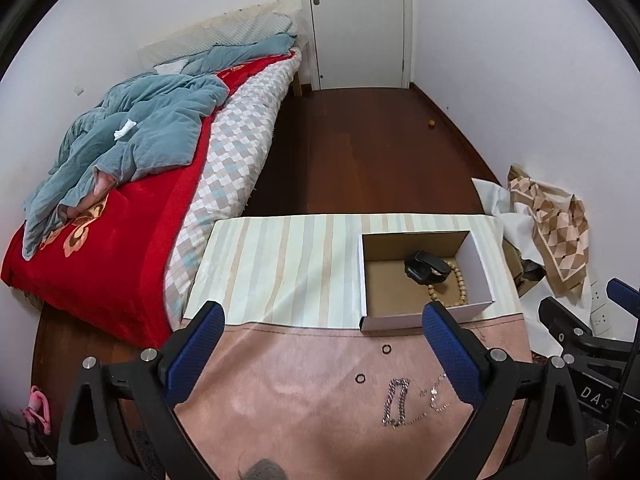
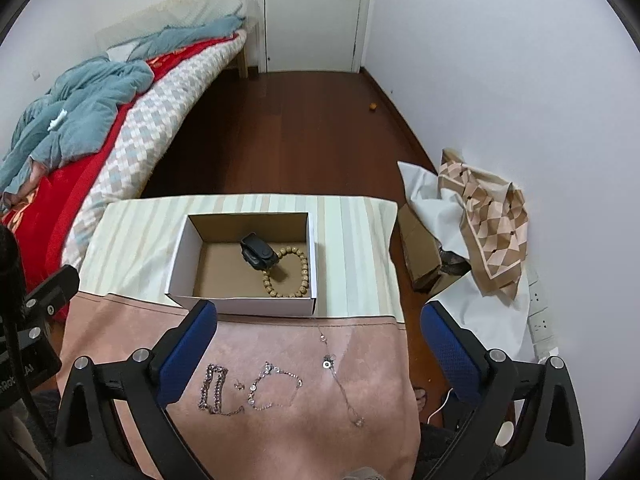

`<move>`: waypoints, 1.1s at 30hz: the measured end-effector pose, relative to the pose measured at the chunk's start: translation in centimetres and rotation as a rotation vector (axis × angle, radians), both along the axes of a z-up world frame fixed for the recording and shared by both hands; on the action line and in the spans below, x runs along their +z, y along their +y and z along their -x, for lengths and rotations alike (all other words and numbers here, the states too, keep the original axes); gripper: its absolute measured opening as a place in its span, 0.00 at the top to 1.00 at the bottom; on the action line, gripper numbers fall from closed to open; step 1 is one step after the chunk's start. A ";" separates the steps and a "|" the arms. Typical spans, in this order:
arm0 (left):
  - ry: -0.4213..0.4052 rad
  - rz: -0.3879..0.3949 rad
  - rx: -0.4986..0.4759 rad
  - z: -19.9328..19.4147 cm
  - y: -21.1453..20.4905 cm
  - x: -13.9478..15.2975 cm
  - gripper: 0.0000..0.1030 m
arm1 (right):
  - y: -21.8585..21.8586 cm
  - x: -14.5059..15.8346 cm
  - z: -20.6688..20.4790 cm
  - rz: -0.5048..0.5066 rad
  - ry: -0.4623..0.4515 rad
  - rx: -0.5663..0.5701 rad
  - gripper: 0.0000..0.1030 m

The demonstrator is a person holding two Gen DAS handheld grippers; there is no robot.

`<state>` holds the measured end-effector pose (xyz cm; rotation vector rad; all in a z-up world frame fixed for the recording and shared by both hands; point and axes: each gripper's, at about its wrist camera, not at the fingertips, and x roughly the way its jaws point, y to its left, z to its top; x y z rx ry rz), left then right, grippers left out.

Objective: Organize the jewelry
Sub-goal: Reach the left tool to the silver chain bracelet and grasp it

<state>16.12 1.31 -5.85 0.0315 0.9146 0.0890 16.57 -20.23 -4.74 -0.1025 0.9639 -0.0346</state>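
A white cardboard box [image 1: 482, 264] [image 2: 180, 268] stands on the striped cloth and holds a black watch [image 1: 424, 267] [image 2: 256, 254] and a wooden bead bracelet [image 1: 456, 284] [image 2: 298, 276]. On the pink cloth lie a thick silver chain [image 1: 396, 402] [image 2: 212, 388], a thin sequin chain [image 2: 276, 388], a long thin necklace [image 2: 340, 380] and two small dark rings [image 1: 385, 349] [image 1: 360, 378]. My left gripper [image 1: 324, 320] is open and empty above the pink cloth. My right gripper [image 2: 320, 320] is open and empty above the chains.
A bed [image 1: 132, 208] with red blanket and blue quilt runs along the left. A patterned cloth [image 2: 488, 216] over white sheets and a carton sits on the floor at the right. A power strip [image 2: 540, 320] lies by the right wall. A closed door [image 2: 316, 12] is at the back.
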 end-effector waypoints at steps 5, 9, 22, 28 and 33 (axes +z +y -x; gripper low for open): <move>-0.025 0.004 0.016 1.7 0.4 0.9 0.02 | -0.2 1.1 1.8 -0.036 -0.017 -0.005 0.00; -0.018 -0.006 0.040 2.5 1.0 0.2 0.02 | -0.6 0.2 2.7 -0.070 -0.002 -0.015 0.00; 0.223 -0.085 0.071 2.5 1.3 -11.9 0.02 | -6.5 -13.5 4.1 -0.253 0.272 -0.141 0.26; 0.291 -0.134 0.110 1.8 2.4 -16.0 0.02 | -3.7 -17.6 2.6 -0.290 0.321 -0.062 0.33; 0.331 -0.161 0.155 1.3 4.3 -17.9 0.02 | -1.3 -19.4 0.4 -0.279 0.318 -0.017 0.39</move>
